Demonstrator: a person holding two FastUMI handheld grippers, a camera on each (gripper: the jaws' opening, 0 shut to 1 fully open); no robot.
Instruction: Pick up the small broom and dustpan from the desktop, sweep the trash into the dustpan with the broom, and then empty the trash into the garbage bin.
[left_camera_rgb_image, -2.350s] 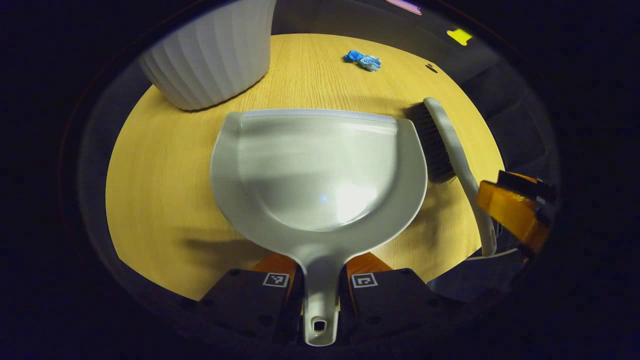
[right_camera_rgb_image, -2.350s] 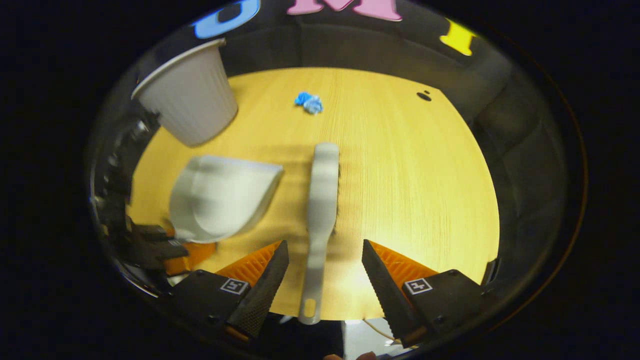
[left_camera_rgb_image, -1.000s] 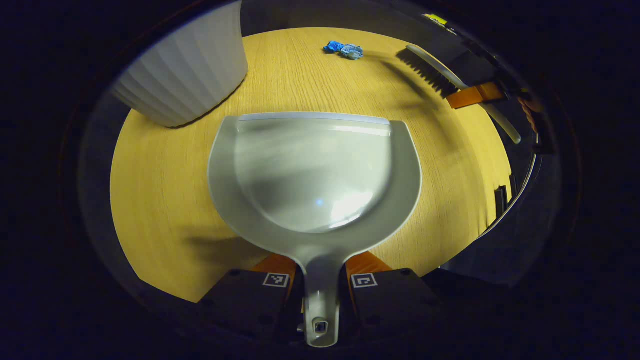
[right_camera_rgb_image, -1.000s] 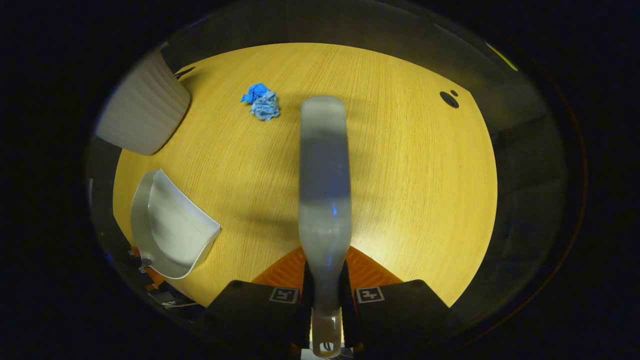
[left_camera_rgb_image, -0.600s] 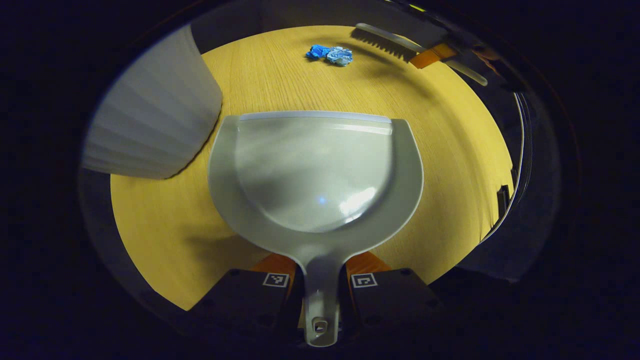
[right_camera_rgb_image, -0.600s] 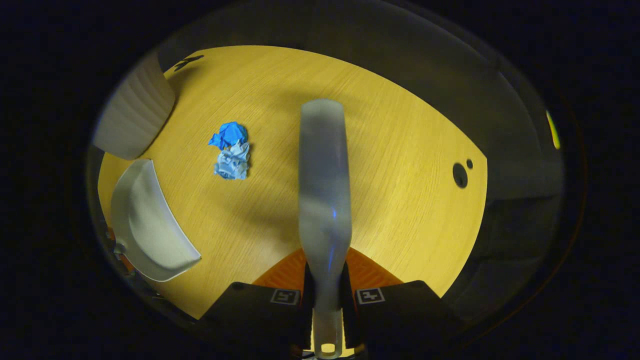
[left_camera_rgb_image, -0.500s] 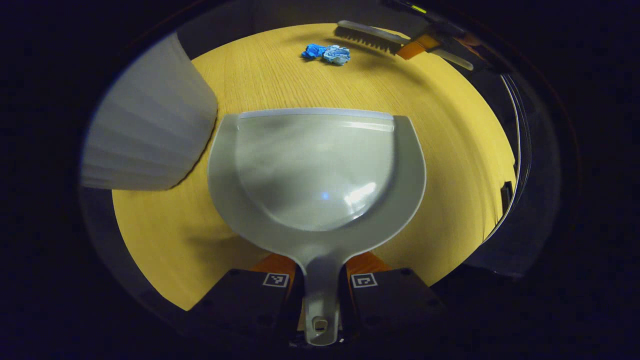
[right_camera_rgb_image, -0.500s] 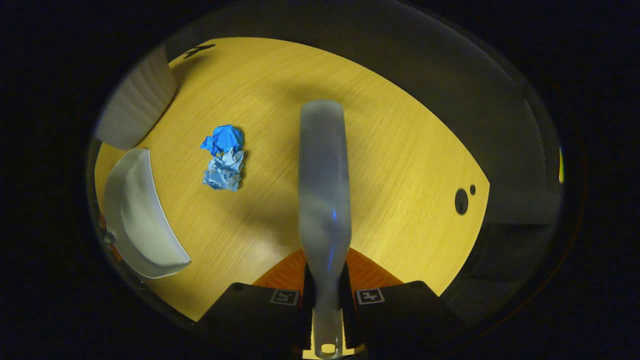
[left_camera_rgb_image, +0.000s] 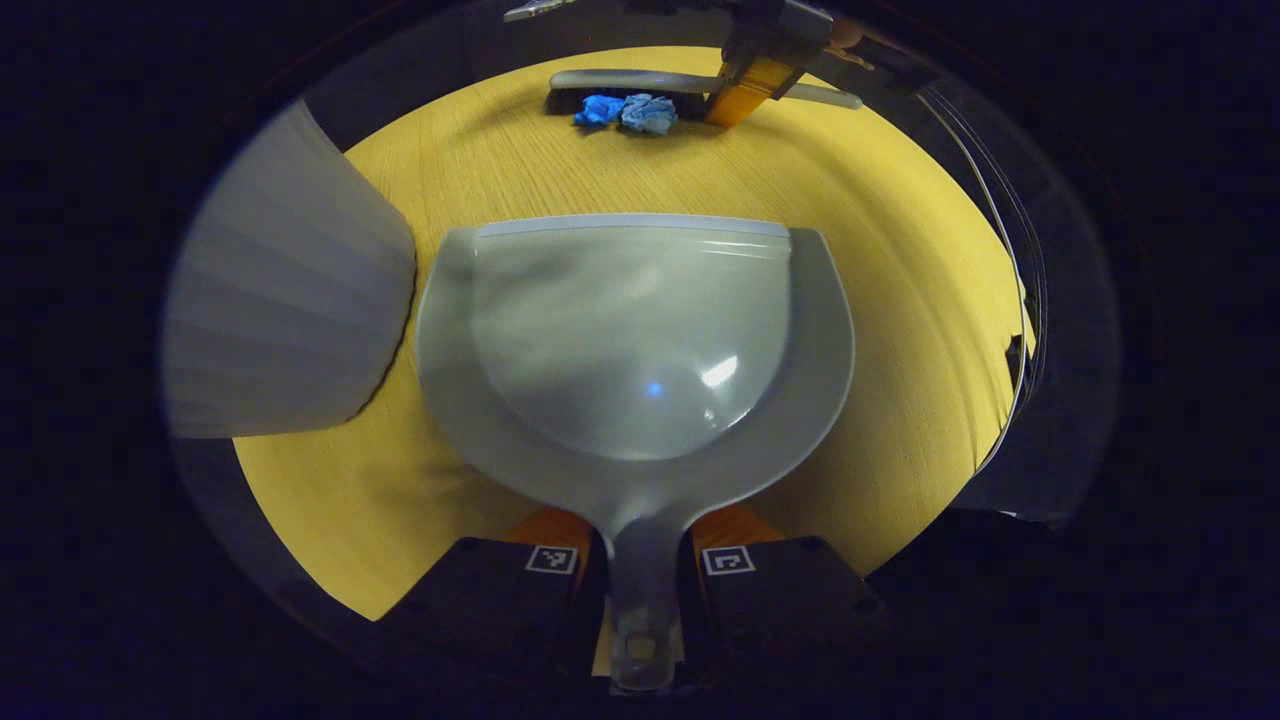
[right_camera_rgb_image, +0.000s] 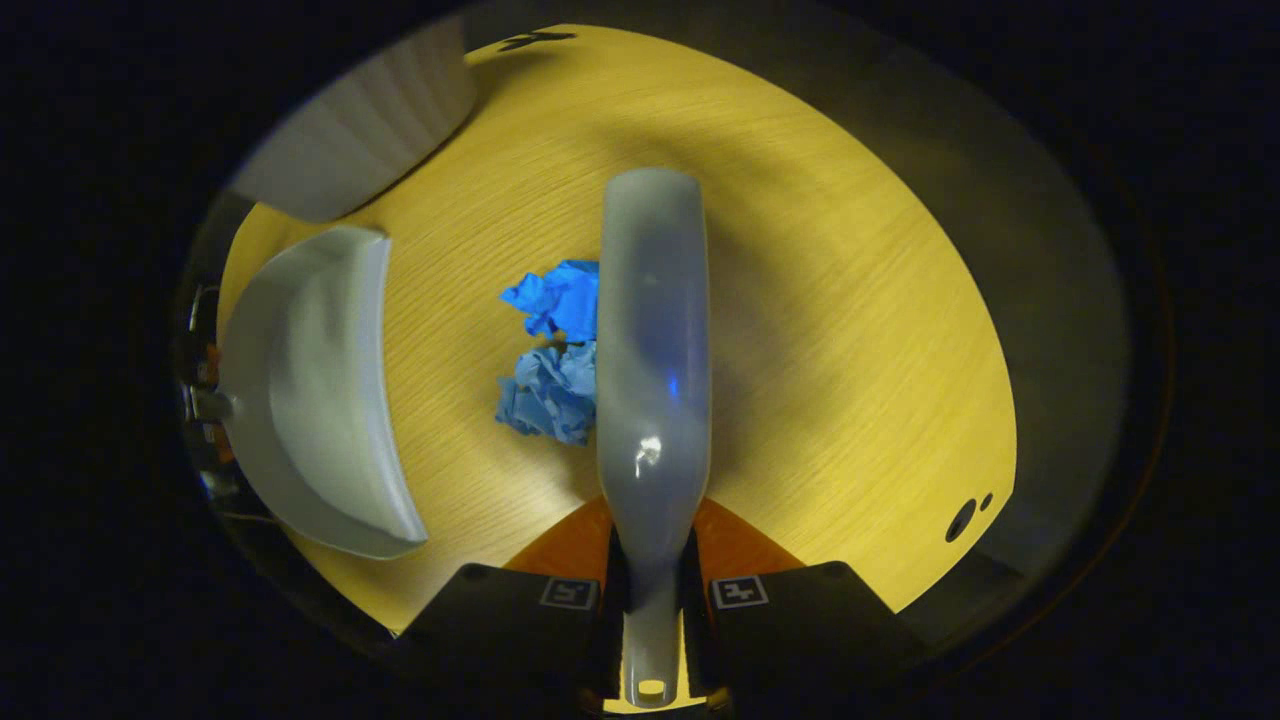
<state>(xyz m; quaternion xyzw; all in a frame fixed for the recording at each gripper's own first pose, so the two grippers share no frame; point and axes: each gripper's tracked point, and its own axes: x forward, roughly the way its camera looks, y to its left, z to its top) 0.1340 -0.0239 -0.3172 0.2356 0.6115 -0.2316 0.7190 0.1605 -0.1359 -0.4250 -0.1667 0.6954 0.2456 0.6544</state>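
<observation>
Broom (right_camera_rgb_image: 652, 350) handle clamped in right tool (right_camera_rgb_image: 652, 590), blue trash (right_camera_rgb_image: 552, 365) touching its left side; dustpan (left_camera_rgb_image: 630, 340) handle clamped in left tool (left_camera_rgb_image: 640, 570), lip ahead on bench (left_camera_rgb_image: 880, 300)

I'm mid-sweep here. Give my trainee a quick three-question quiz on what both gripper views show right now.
1. True or false: the dustpan already holds trash.
2. What does the right gripper hold: A) broom, B) garbage bin, C) nothing?
3. Fill in: the two crumpled blue paper wads lie between the broom and the ____.

Key: 1. False, its pan is empty. 2. A, shut on the handle. 3. dustpan, held by the left gripper.
</observation>
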